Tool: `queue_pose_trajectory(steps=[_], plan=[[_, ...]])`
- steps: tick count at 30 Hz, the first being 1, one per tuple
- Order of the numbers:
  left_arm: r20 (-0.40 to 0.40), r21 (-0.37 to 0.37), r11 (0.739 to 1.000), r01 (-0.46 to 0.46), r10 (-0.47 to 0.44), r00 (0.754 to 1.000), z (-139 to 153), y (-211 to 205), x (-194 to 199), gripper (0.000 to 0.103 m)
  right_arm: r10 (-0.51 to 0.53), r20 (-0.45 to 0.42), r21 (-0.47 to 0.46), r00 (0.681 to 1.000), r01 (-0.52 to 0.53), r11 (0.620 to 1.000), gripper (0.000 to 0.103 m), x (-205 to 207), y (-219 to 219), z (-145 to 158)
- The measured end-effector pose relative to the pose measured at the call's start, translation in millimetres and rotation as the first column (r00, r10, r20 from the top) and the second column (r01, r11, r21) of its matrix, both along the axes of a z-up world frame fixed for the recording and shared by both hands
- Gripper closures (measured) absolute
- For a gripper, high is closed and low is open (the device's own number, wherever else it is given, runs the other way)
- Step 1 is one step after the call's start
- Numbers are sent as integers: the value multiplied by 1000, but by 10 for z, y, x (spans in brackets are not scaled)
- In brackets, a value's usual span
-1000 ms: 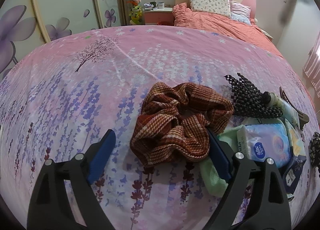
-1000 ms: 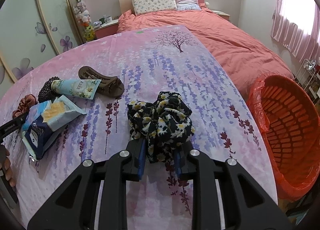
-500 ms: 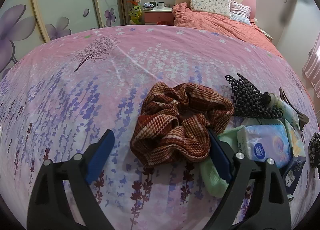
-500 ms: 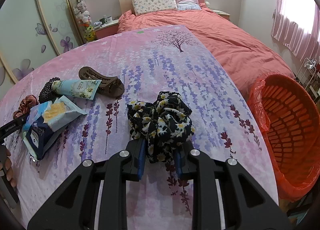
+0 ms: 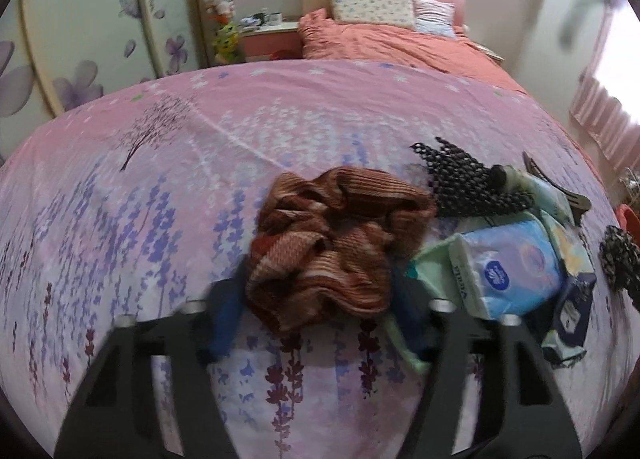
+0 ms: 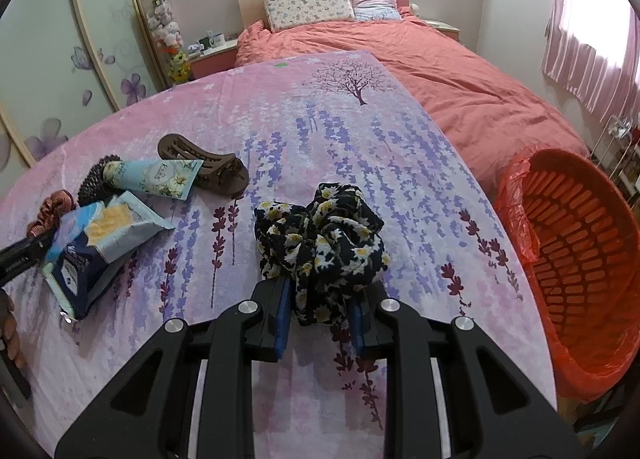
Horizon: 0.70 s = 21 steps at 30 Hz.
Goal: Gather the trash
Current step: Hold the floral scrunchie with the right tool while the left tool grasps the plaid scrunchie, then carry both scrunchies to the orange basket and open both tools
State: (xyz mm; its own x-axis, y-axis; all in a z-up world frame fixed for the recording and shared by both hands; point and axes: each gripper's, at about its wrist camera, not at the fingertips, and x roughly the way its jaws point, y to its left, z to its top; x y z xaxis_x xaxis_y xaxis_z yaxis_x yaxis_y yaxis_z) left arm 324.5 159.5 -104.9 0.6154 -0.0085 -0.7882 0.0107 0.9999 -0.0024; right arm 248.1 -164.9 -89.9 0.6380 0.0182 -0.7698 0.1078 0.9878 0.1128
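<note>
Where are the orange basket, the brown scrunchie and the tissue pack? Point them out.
orange basket (image 6: 580, 259), right wrist view, inner wall.
brown scrunchie (image 5: 332, 243), left wrist view, middle folds.
tissue pack (image 5: 508, 267), left wrist view, blue front.

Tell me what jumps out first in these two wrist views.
The right gripper is clamped on a black floral scrunchie at the middle of the pink sheet, with an orange basket just off the right edge. The left gripper is closing around a rust plaid scrunchie beside a wrapper pile.

The closing left tongs (image 5: 316, 311) are motion-blurred around the brown scrunchie (image 5: 332, 243), contact unclear.
</note>
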Motion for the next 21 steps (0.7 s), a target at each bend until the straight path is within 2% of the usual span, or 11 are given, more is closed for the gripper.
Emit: queue_pose_trajectory(steps=[2, 6, 14, 21], plan=[[7, -2, 999, 33, -33, 999, 6, -29, -10, 69, -4, 6, 28, 1000, 3, 1000, 87, -18, -36, 3], [27, -7, 999, 38, -38, 999, 24, 22, -91, 78, 4, 31, 59, 1000, -6, 998, 89, -109, -38, 33], [114, 1, 1000, 10, -10, 993, 329, 88, -352, 79, 40, 101, 74, 994, -47, 996, 89, -306, -35, 280], [186, 15, 999, 42, -44, 982, 687, -127, -611, 79, 16, 151, 93, 988, -31, 995, 90, -465, -151, 503]])
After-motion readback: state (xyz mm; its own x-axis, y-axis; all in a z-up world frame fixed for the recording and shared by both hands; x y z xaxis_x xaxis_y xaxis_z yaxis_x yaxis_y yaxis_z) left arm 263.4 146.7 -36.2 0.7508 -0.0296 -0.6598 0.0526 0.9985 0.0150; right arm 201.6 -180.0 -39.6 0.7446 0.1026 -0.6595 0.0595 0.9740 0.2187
